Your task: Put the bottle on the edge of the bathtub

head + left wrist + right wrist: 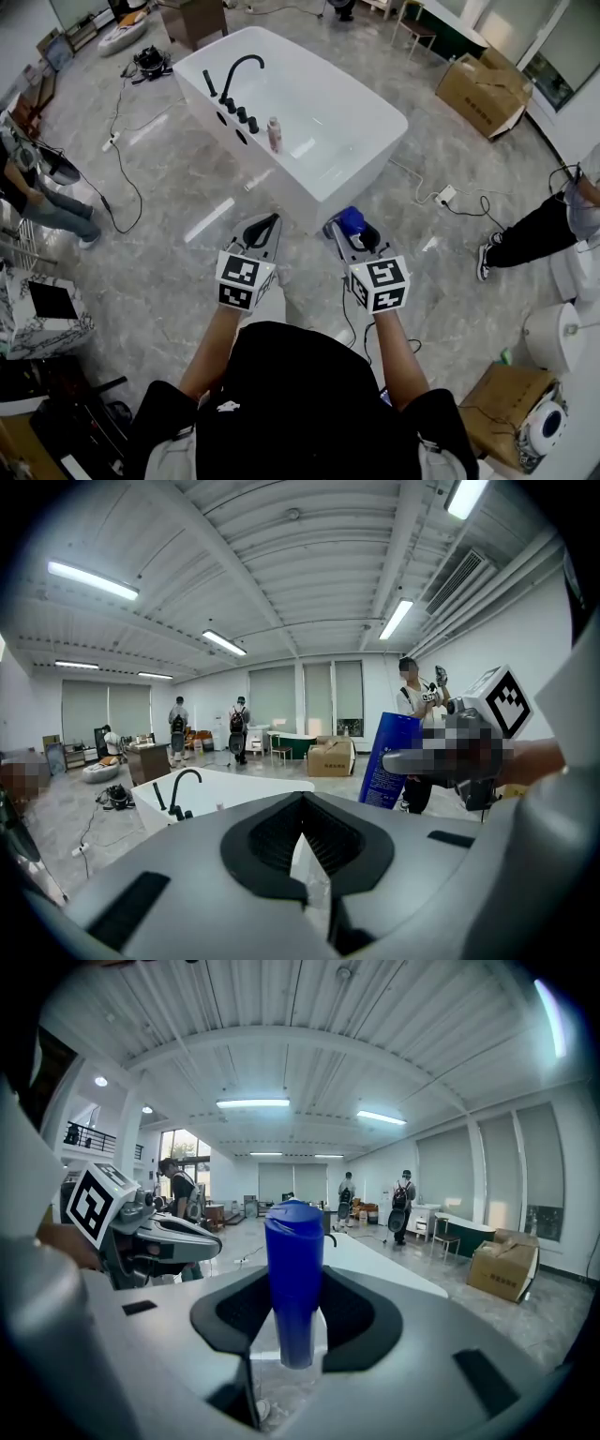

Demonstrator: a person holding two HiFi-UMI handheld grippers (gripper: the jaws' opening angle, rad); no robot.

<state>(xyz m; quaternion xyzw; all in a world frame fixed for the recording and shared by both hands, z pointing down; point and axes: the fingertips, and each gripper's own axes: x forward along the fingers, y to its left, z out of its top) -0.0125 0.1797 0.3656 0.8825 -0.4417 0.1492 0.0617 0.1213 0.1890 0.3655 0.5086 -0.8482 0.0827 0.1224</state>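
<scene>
Blue bottle (293, 1260): pinched upright in right claw (295, 1312), centre frame, ready for bathtub (367, 98) rim. Left claw (302, 841): pressed together, empty.

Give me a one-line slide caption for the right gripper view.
Right gripper grips a blue bottle between its jaws, with the white bathtub ahead and the left gripper alongside.

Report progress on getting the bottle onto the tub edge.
Done: the right gripper has the blue bottle clamped. In hand: it is held above the floor, short of the bathtub. Left: setting it on the rim. The left gripper is shut and empty.
</scene>
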